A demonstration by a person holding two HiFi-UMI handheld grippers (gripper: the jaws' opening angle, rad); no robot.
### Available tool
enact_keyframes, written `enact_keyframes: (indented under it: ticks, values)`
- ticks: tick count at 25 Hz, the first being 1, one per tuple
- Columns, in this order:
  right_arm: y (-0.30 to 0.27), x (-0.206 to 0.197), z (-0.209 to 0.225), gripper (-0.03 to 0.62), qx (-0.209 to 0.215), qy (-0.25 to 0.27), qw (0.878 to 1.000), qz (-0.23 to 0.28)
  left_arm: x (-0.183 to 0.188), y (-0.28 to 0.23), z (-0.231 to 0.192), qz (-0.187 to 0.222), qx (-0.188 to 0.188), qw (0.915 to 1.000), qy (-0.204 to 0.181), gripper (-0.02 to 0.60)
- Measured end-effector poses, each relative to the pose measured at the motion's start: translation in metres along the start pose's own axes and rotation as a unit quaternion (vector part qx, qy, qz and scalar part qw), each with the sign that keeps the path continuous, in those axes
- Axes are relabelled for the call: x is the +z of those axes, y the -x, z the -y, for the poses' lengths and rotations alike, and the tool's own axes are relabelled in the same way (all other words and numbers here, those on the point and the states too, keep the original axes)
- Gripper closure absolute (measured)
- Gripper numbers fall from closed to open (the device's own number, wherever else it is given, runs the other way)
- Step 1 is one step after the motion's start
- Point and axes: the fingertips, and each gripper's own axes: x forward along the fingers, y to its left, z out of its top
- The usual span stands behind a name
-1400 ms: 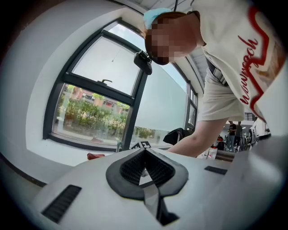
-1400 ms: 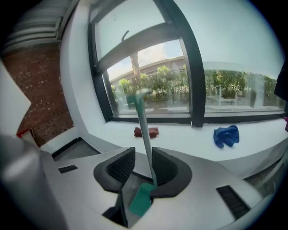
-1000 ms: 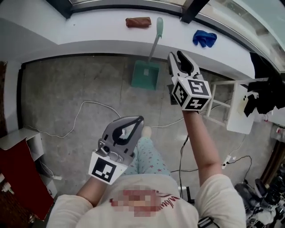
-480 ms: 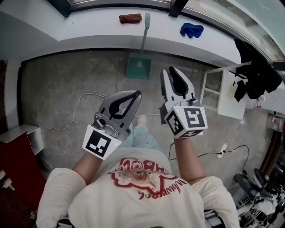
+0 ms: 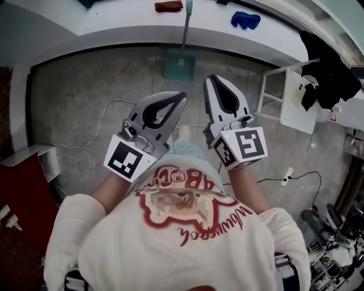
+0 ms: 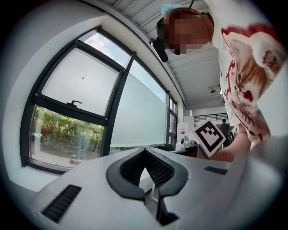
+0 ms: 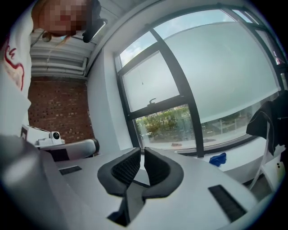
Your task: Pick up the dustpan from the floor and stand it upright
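Judging from the layout, the placing step looked finished, and the remaining concern was a clean withdrawal. The dustpan (image 5: 180,58) stood upright on the floor (image 5: 85,91) at the far side, its pan on the ground and its handle (image 5: 185,25) leaning against the white ledge (image 5: 114,25). Both tools were held near the person's chest, well apart from it.

- Left gripper (image 5: 182,96): fingers (image 6: 130,168) pressed together at the tips, nothing between them.
- Right gripper (image 5: 211,80): fingers (image 7: 157,168) had just been closing, down to a thin slit, nothing between them.

Recommended practice: keep both tools clear of the handle, since a knock would probably tip it off the ledge. Step wide of the white cable (image 5: 102,122) on the floor.

Containers: the pan was the only one identified, and no debris was visible in it. A brown cloth (image 5: 169,6) and a blue item (image 5: 245,19) lay on the ledge, outside it.
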Motion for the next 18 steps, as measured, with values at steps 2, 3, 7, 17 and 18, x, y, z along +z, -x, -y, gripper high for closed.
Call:
enact_keyframes:
  ticks: [2,3,7,17,18]
  values:
    - [0.005,-0.002,-0.010,0.554,0.008,-0.002,1.000,-0.001,0.006,0.001,0.002,0.009,0.007,0.9999,0.003,0.563]
    - [0.007,-0.002,-0.015,0.556,0.011,0.000,1.000,0.000,0.008,0.002,0.003,0.012,0.010,0.9999,0.002,0.563]
    - [0.018,0.005,-0.028,0.565,0.021,0.020,0.999,0.013,0.016,0.007,0.007,0.023,0.019,0.9995,-0.005,0.563]
    - [0.047,-0.001,-0.023,0.569,0.031,0.028,0.998,0.044,0.008,0.015,0.030,0.041,0.047,0.9980,-0.001,0.563]
    - [0.048,-0.004,-0.024,0.569,0.030,0.033,0.998,0.046,0.006,0.018,0.031,0.043,0.050,0.9978,0.002,0.563]
